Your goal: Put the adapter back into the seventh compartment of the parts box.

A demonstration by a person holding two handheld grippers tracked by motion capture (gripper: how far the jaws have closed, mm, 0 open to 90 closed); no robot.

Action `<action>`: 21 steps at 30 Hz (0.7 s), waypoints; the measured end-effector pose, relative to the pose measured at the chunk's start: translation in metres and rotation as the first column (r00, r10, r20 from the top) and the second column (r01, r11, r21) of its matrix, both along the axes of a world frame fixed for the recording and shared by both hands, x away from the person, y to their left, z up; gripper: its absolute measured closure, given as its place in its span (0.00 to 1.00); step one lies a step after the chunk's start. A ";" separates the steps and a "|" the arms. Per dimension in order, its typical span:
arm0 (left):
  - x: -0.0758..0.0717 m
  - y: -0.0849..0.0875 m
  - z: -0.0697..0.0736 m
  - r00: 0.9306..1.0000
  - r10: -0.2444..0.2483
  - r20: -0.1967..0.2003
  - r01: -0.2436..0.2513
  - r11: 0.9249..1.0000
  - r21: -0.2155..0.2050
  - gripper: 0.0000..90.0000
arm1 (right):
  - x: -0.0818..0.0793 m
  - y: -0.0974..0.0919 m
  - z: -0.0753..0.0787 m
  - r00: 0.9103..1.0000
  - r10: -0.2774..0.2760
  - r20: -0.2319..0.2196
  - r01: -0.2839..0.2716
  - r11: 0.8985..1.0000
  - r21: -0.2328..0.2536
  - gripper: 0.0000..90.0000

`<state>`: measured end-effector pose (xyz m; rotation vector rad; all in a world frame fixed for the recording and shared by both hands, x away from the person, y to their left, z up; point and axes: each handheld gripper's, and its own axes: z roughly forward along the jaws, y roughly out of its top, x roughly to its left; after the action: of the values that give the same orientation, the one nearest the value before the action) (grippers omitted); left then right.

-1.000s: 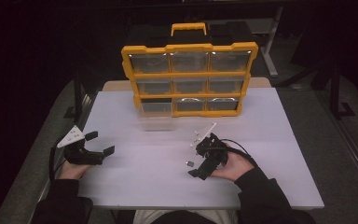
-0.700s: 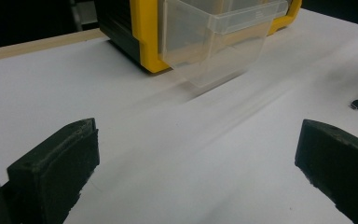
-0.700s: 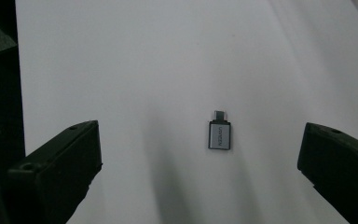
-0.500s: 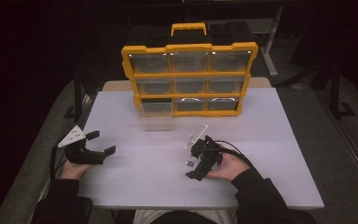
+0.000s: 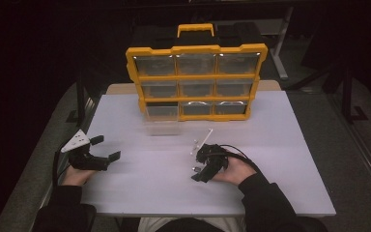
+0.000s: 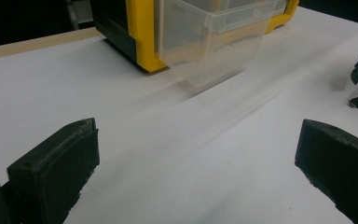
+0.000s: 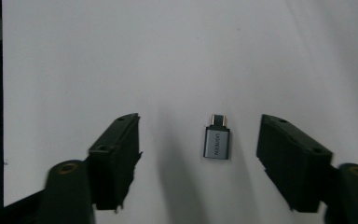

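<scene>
Adapter: small grey metal USB adapter (image 7: 217, 142) lay flat on white desk (image 5: 270, 145).
Right hand-held gripper (image 7: 198, 154): jaws just closing, straddled adapter, untouched.
Left hand-held gripper (image 6: 196, 172): spread, empty.

Your right gripper (image 5: 199, 172), at lower centre of the high view, has tipped further down toward the worktop (image 5: 290, 145) since a second ago. Its jaws have just been closing around the small grey adapter (image 7: 217, 142), which lies between them untouched, closer to the right-hand one.
</scene>
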<state>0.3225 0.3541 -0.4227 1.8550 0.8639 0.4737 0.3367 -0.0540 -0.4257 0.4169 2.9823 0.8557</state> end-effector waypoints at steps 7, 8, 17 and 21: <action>0.000 -0.001 0.000 1.000 -0.003 -0.003 0.003 1.000 0.001 0.00 | 0.004 0.003 -0.005 1.000 -0.014 0.016 0.014 0.999 -0.039 0.54; 0.000 -0.001 0.000 1.000 -0.003 -0.003 0.003 1.000 0.001 0.00 | 0.004 0.002 -0.005 1.000 -0.020 0.015 0.021 0.999 -0.042 0.56; 0.000 -0.001 -0.001 1.000 -0.005 -0.003 0.005 1.000 0.005 0.00 | 0.007 0.003 -0.009 1.000 -0.026 0.006 0.026 0.998 -0.062 0.75; 0.001 -0.002 -0.001 1.000 -0.006 -0.005 0.006 1.000 0.007 0.00 | 0.008 0.003 -0.009 0.999 -0.030 0.012 0.031 0.997 -0.068 0.81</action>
<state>0.3231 0.3524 -0.4238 1.8657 0.8607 0.4696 0.3444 -0.0506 -0.4350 0.4521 2.9764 0.7493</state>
